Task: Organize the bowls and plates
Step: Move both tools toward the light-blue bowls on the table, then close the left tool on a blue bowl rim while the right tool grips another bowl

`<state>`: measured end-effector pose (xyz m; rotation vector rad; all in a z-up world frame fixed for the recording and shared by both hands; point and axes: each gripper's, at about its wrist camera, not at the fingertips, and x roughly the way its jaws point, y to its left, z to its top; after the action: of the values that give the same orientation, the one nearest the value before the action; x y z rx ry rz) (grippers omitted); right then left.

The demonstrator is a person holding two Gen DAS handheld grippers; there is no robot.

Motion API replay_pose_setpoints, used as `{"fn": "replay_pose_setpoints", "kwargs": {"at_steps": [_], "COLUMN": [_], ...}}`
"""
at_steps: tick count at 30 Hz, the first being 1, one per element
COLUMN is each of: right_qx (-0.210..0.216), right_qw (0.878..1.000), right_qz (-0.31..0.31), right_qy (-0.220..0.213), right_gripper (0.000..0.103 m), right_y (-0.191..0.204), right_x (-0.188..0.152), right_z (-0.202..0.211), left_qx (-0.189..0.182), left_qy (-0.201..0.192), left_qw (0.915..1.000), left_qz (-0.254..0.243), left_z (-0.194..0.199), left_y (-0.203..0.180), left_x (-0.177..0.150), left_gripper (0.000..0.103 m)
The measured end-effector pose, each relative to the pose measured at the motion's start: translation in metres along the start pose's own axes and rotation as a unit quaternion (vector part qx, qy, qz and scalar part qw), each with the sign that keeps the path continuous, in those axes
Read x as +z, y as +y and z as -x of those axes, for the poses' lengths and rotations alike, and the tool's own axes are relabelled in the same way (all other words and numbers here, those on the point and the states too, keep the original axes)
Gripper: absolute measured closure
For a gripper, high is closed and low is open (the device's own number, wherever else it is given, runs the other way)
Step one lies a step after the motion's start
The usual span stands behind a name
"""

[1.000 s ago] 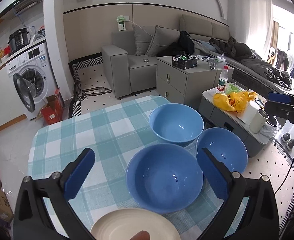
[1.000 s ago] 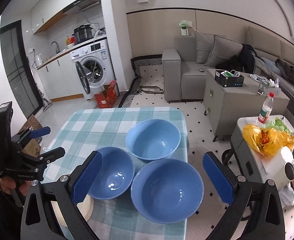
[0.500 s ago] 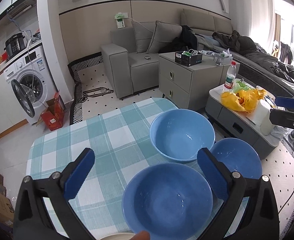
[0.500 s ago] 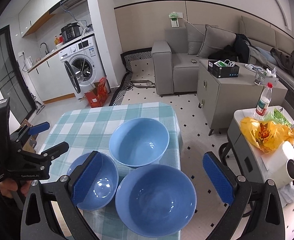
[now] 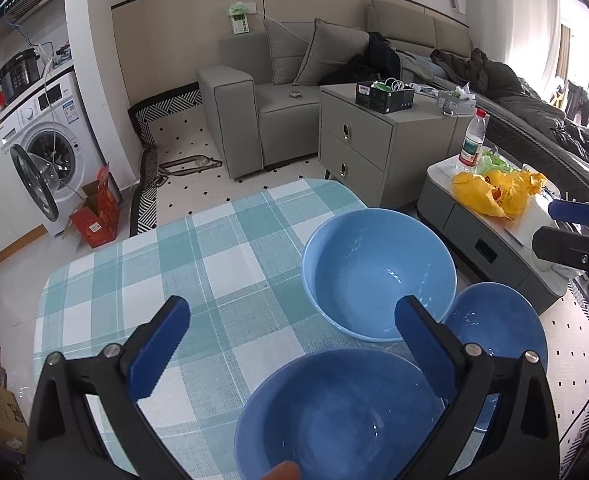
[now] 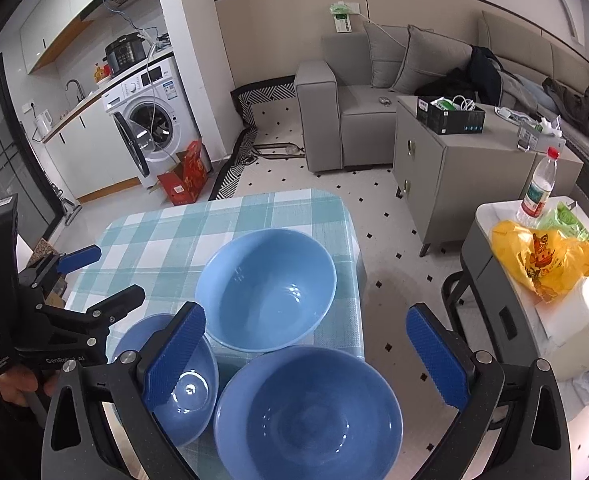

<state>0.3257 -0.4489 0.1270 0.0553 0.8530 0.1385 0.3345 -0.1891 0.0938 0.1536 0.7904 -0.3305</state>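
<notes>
Three blue bowls are sitting clustered at the near right end of the table (image 6: 166, 236): the pale bowl (image 6: 268, 288) farthest back, the wide bowl (image 6: 308, 412) just in front of it at the table's right edge, and the small bowl (image 6: 186, 380) just to the wide bowl's left. The left claw (image 5: 290, 344) and right claw (image 6: 304, 354) are both hovering spread wide and gripping nothing, above the wide bowl. Risk: that bowl is appearing to overhang the edge, so a glancing claw could be tipping it floorward, and glossy rims may be slipping between the pads.
</notes>
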Motion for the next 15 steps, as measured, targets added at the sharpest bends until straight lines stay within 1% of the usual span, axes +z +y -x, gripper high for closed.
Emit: {"fn": "replay_pose_setpoints", "kwargs": {"at_steps": [4, 11, 15], "right_qx": [-0.001, -0.008, -0.002], "right_qw": [1.0, 0.999, 0.997], "right_qz": [-0.005, -0.016, -0.032], "right_qy": [0.012, 0.049, 0.063], "right_gripper": [0.001, 0.001, 0.001], "right_y": [-0.003, -0.01, -0.019], "right_x": [0.001, -0.002, -0.003], "right_z": [-0.018, -0.059, -0.077], "left_qx": [-0.006, -0.008, -0.01], "left_qy": [0.014, 0.032, 0.042], "left_qw": [0.9998, 0.9994, 0.9989], "left_qz": [0.011, 0.01, 0.017], "left_z": [-0.016, -0.044, -0.06], "left_y": [0.002, -0.001, 0.002], "left_x": [0.002, 0.003, 0.003], "left_gripper": [0.0, 0.0, 0.0]}}
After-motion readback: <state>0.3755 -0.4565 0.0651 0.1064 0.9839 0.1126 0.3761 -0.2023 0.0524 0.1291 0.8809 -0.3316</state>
